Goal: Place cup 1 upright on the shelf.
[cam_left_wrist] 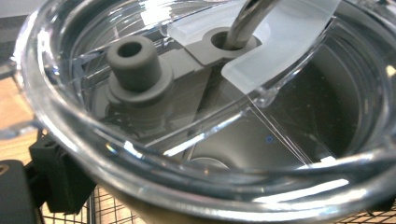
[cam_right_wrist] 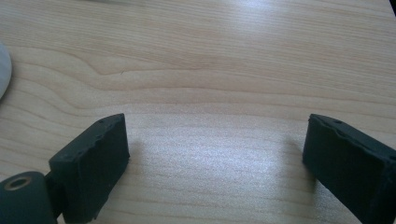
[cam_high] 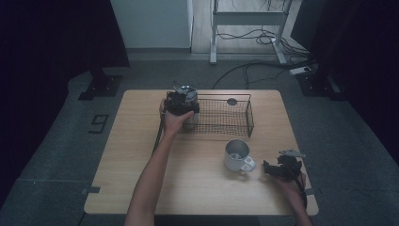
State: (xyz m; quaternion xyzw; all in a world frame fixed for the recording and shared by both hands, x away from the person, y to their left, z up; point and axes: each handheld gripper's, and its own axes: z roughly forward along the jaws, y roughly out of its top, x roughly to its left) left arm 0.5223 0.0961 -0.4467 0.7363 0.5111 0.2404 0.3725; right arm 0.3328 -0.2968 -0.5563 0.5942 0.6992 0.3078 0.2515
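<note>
A steel tumbler [cam_high: 189,118] with a clear lid [cam_left_wrist: 233,140] stands in the left end of a black wire basket [cam_high: 235,117]. My left gripper [cam_high: 182,104] is shut on its top; one black finger [cam_left_wrist: 58,175] presses the rim, the other is hidden. A metal straw [cam_left_wrist: 247,18] and a grey stopper [cam_left_wrist: 133,65] sit in the lid. A white mug [cam_high: 236,155] stands in front of the basket, handle to the right. My right gripper [cam_high: 270,168] lies just right of that handle, open [cam_right_wrist: 215,149] over bare wood, holding nothing.
The wooden table [cam_high: 197,188] has bare room at left and front. The basket holds a small dark round thing [cam_high: 232,101] at its far side. The mug's white edge [cam_right_wrist: 2,70] shows left of the right gripper's jaws. Floor cables [cam_high: 254,66] lie beyond the table.
</note>
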